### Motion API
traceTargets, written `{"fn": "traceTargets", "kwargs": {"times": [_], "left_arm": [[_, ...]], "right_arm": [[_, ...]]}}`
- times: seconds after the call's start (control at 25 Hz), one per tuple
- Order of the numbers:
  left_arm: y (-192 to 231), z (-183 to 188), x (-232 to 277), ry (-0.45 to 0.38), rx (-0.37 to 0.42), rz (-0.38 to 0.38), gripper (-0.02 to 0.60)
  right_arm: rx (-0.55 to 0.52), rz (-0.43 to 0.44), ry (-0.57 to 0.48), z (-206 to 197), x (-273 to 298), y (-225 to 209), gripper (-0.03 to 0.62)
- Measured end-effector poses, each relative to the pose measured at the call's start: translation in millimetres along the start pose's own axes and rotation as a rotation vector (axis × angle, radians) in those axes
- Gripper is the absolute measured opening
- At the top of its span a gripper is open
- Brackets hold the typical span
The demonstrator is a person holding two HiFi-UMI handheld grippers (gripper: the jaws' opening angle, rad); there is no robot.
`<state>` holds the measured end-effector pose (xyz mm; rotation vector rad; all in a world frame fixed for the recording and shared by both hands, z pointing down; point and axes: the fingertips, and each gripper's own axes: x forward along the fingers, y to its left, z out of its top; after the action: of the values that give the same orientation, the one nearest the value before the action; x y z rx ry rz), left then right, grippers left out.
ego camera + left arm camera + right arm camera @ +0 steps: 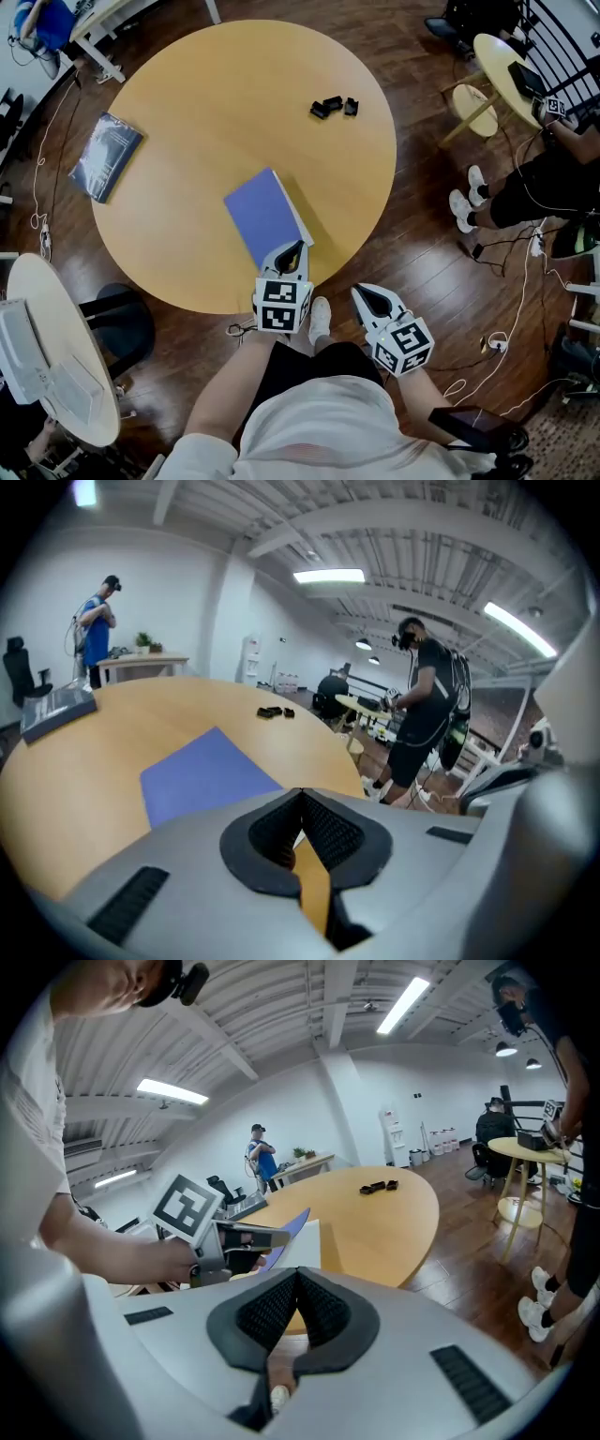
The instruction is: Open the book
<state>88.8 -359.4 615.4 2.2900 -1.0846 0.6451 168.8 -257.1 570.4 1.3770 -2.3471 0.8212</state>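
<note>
Round wooden worktop (187,103) across the upper middle of the head view, with dark plank floor (441,187) all around and other small tables at the frame edges. Blue book (262,216) flat near the worktop's lower edge, its white page block showing along the right side. Left gripper (293,247) at the lower right corner of the book, fingers together. Right gripper (364,294) further to the lower right, off the worktop and over the floor, fingers likewise closed. Dark notebook (105,157) far upper left; small black pieces (334,106) top centre, both well apart from the book.

Left gripper view: fingers (328,829) meeting at their tips, nothing visible between them. Blue cover spread ahead and to the left on bare, smooth wood.

Right gripper view: fingers (323,1312) shut on nothing, floor and a shoe below. Other gripper at centre left, right against the white page edge; cannot tell whether the cover is lifted there.

Looks thin, light and fairly stiff-covered. Probably slides on this smooth wood, so best taken by the cover's free edge at that near corner, with the page block held down.
</note>
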Motion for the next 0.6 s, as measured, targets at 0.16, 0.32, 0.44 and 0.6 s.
{"fn": "traceTargets", "kwargs": {"times": [0.16,0.32,0.44,0.6], "left_arm": [[24.7,11.7,-54.6,-0.112,-0.201,0.015,0.012],[62.2,8.4,-111.5,-0.197,-0.386,0.081,0.012],[94.6,-6.3,-144.9,-0.222,-0.467,0.146,0.012],[143.1,-40.6,-175.5,-0.206,-0.554,0.235,0.012]], "right_arm": [[-0.040,0.066,0.012,9.1,19.6,21.4,0.001],[-0.074,0.123,0.021,15.4,36.5,43.8,0.001],[-0.094,0.153,0.028,18.8,48.4,59.5,0.002],[-0.113,0.178,0.033,21.4,60.7,79.6,0.002]]}}
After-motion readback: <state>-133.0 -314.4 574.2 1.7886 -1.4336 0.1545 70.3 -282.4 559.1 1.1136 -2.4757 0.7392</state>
